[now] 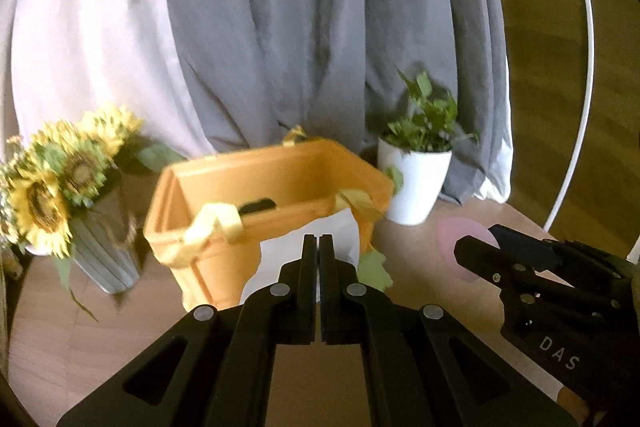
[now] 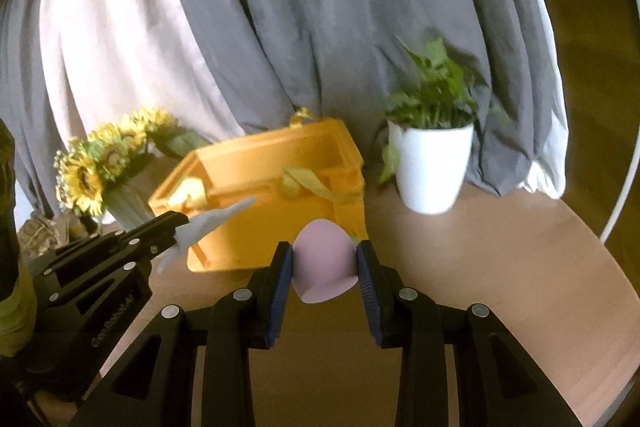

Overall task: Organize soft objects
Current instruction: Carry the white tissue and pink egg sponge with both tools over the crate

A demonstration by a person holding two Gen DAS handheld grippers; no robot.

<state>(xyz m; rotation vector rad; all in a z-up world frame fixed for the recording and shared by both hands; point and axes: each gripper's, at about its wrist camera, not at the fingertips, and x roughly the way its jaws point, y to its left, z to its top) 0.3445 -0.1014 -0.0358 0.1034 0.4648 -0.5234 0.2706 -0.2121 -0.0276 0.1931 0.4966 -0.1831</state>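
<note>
You have one soft thing in each hand, both carried in the air in front of the orange bin (image 2: 280,187), so the step in hand looks like the carry toward it. Your left gripper (image 1: 320,247) has its fingers pressed nearly together on a thin white cloth (image 1: 308,239), which spreads out past the fingertips and, seen from the right wrist, sticks out toward the bin's near left corner. Your right gripper (image 2: 324,259) has its fingers set narrow around a pink sponge (image 2: 324,259), egg-shaped with a flat cut end facing you; both pads press on its sides and it sits just in front of the bin's near wall. The bin stands open on the desk (image 2: 480,247) with yellow ribbon (image 2: 308,181) draped over its rim and a dark slot in its wall; how much already lies inside is hard to tell through the blur. To the bin's left stands a vase of sunflowers (image 1: 52,187), to its right a white pot with a green plant (image 2: 432,163), and grey curtains (image 2: 300,7) hang behind it. The next move probably calls for bringing each hand above the bin's opening, clear of the ribbon on the rim, before letting go. Take one hand at a time, since the two grippers are close together and the opening is not wide.
</note>
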